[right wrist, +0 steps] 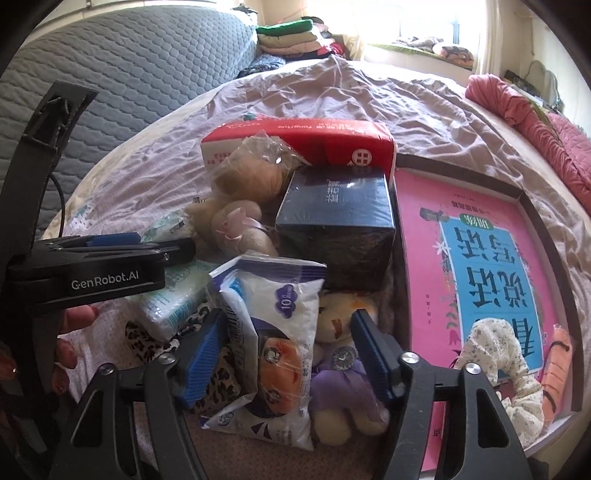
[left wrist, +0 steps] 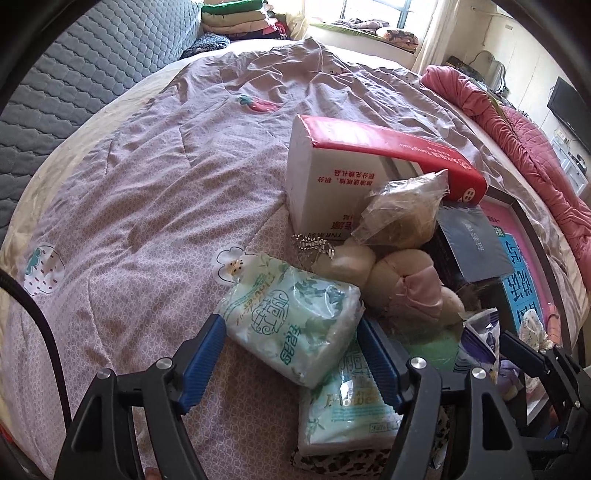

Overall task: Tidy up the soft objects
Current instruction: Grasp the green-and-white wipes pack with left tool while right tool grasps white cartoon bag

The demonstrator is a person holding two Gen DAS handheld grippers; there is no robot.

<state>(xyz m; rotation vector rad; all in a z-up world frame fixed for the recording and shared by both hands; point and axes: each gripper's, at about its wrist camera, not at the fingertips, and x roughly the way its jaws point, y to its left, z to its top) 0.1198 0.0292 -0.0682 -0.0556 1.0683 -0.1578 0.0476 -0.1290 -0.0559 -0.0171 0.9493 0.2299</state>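
While both tools hang over a heap of soft goods on a bed, the left gripper (left wrist: 291,363) stands with its blue pads spread to either side of a green tissue pack (left wrist: 293,321), neither pad visibly pressing on the wrapper, so the jaws read as released. That pack lies tilted on a second green pack (left wrist: 343,417), itself resting on a leopard-print cloth (left wrist: 332,467). The right gripper (right wrist: 286,360) is likewise parted, its pads flanking a white-and-purple wipes pack (right wrist: 273,332) and a small plush doll in purple (right wrist: 343,373) without clamping either. A clean pick likely calls for each tool to settle on one item only: the left squeezing the upper pack across its narrow sides near the middle so the slick film does not slide, the right centring on the wipes pack and clear of the doll. Beyond them sit a bagged beige teddy bear (left wrist: 402,258), a red-and-white carton (left wrist: 343,173), a dark blue box (right wrist: 338,214) and a pink-lined tray (right wrist: 413,229) holding a floral scrunchie (right wrist: 495,350). The surface is a rumpled mauve quilt (left wrist: 147,184), soft enough to give under pressure. Around it are a grey quilted headboard (left wrist: 92,74), folded clothes (right wrist: 288,37), a rolled pink blanket (left wrist: 517,122) and a bright window (right wrist: 424,18).
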